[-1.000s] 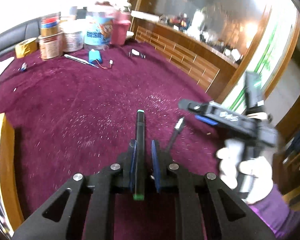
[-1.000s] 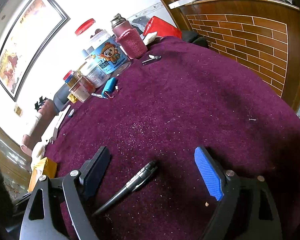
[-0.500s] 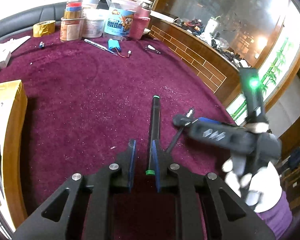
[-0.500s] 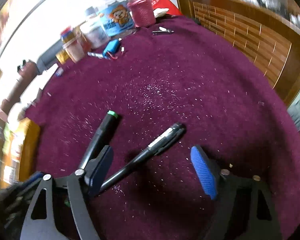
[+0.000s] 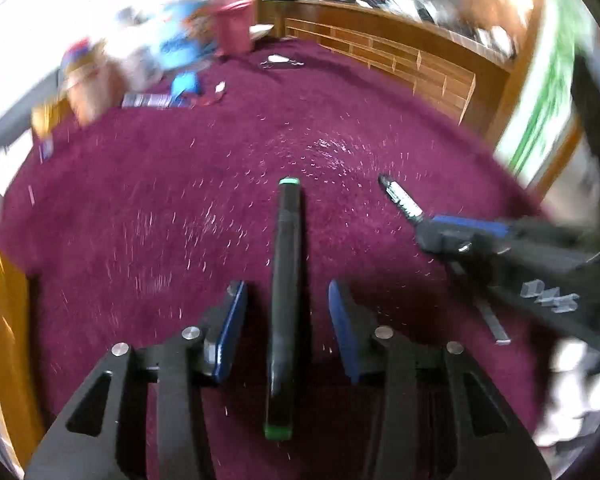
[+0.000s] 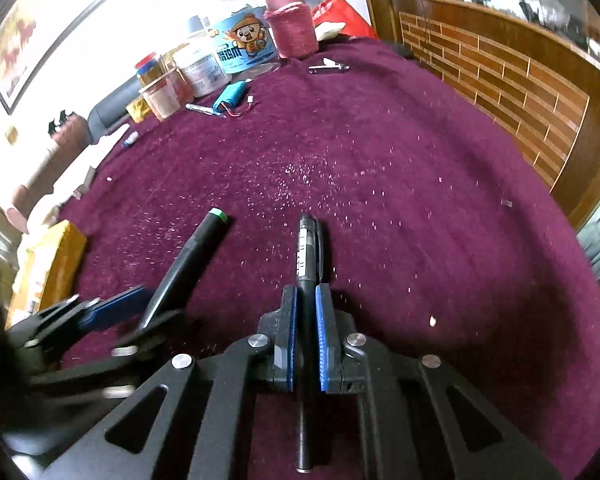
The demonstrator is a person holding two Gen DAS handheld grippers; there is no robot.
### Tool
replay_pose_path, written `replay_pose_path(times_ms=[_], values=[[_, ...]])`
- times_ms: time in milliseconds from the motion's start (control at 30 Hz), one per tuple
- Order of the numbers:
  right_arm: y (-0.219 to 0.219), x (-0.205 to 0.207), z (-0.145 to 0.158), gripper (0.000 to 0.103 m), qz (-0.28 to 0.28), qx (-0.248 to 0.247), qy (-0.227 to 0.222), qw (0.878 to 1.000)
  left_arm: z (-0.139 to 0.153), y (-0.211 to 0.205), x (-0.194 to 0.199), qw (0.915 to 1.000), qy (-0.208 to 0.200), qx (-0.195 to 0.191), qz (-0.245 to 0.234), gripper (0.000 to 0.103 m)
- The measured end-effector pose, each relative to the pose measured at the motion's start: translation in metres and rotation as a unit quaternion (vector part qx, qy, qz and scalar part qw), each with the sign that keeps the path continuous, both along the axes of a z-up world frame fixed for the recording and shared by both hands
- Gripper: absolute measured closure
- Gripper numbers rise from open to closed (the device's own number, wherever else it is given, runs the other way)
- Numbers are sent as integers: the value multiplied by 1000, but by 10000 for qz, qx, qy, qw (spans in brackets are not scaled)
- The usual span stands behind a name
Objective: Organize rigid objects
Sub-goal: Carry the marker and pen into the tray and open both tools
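Note:
A black marker with green ends [image 5: 286, 280] lies on the maroon tablecloth [image 5: 180, 208] between the pads of my left gripper [image 5: 287, 328], which is open and no longer touches it. The marker also shows in the right wrist view [image 6: 188, 264]. My right gripper [image 6: 305, 332] is shut on a black pen [image 6: 309, 256] that points forward. In the left wrist view the right gripper [image 5: 460, 232] holds that pen [image 5: 400, 200] to the right of the marker.
Jars, a cartoon-label tub [image 6: 240, 46] and a pink flask [image 6: 290, 26] stand at the far side, with a blue battery pack [image 6: 230, 96] and a small clip [image 6: 326, 67] nearby. A yellow box [image 6: 46, 264] lies left. A wooden counter [image 6: 520, 80] runs right.
My left gripper has opened and let go of the green-ended marker, which now lies on the cloth. My right gripper has shut on the black pen.

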State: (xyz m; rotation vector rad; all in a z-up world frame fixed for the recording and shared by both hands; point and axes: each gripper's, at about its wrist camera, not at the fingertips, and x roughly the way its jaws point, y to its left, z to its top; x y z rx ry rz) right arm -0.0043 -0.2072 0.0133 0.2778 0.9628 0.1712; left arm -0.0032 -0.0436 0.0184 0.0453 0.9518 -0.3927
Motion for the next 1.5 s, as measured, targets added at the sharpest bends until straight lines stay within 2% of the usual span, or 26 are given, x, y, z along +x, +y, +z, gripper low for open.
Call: replay_pose_path(times_ms=[33, 67, 100, 167, 267, 300, 400, 467, 567, 667, 733, 867, 1033, 1200, 1300, 1367, 1433, 1500], values=[[-4, -1, 0, 95, 40, 230, 11, 9997, -3, -10, 3, 9995, -41, 284, -113, 79], [-6, -6, 0, 95, 77, 395, 16, 9992, -5, -25, 1, 9964, -311, 750, -256, 91], [-7, -8, 0, 95, 104, 512, 15, 9986, -4, -30, 0, 9952, -425, 820, -322, 91], [-9, -14, 3, 95, 161, 682, -47, 9975, -1, -29, 0, 9968, -229, 649, -409, 92], [-6, -23, 11, 95, 246, 823, -187, 9961, 2, -18, -7, 9970, -260, 607, -392, 91], [-5, -25, 13, 95, 268, 854, -217, 9957, 5, -9, -11, 9979, -252, 490, -330, 91], [7, -29, 20, 95, 438, 1033, -249, 9934, 15, 23, -22, 9996, -187, -183, -100, 91], [19, -31, 26, 95, 591, 1104, -259, 9918, 24, 48, -33, 9976, -164, -665, 79, 91], [45, -36, 35, 95, 869, 1186, -278, 9887, 37, 82, -53, 9926, -247, -1139, 337, 91], [75, -41, 42, 95, 1188, 1266, -263, 9845, 53, 126, -78, 9823, -376, -1721, 643, 91], [102, -45, 48, 95, 1475, 1332, -265, 9797, 61, 158, -97, 9724, -484, -2106, 882, 91], [169, -56, 59, 95, 2207, 1445, -228, 9643, 64, 212, -129, 9566, -557, -2526, 1339, 91], [246, -65, 54, 95, 2942, 1473, 86, 9443, 43, 265, -158, 9414, -360, -2705, 1982, 91], [308, -74, 28, 95, 3320, 1256, 464, 9337, 7, 297, -164, 9239, 121, -2835, 2568, 90], [328, -77, 17, 95, 3339, 1041, 527, 9354, 13, 293, -167, 9285, -81, -2591, 2659, 87], [334, -75, 13, 95, 3313, 1011, 569, 9363, 14, 292, -167, 9277, -124, -2518, 2753, 87], [336, -72, 10, 95, 3250, 951, 603, 9390, 12, 295, -166, 9259, -87, -2524, 2811, 77], [338, -72, 9, 95, 3199, 814, 565, 9423, 15, 298, -172, 9241, -147, -2584, 2811, 61]])
